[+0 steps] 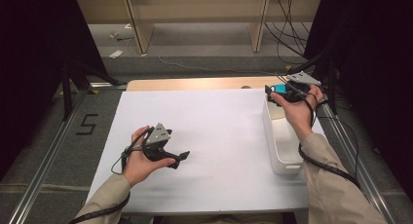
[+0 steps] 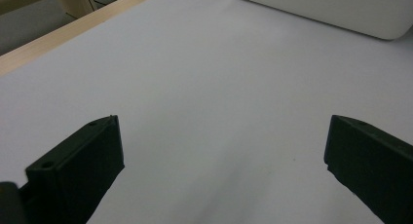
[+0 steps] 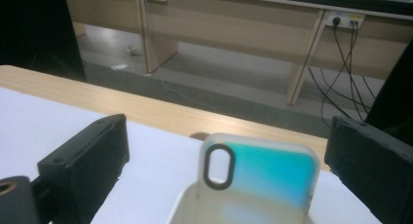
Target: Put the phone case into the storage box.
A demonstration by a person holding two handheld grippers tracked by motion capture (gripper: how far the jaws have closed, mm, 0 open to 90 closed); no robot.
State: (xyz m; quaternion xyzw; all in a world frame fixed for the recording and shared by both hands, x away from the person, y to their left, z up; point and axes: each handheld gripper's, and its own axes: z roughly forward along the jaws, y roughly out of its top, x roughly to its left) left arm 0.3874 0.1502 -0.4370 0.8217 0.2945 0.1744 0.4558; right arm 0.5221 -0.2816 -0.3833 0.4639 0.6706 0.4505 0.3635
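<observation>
phone case waits upright in the bin

white tabletop (image 1: 214,136) under the left gripper (image 2: 221,151), jaws spread, empty. farther off, right gripper (image 3: 224,151) jaws spread around a teal phone case (image 3: 263,173) standing in the white bin (image 1: 280,151); light, flexible, slippery—pinch its flat faces.

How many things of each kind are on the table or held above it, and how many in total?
Grippers: 2, the left gripper and the right gripper, both with jaws apart.
White bins: 1, the bin at the table's right edge.
Phone cases: 1, the teal phone case standing in the bin.
Total: 4.
</observation>
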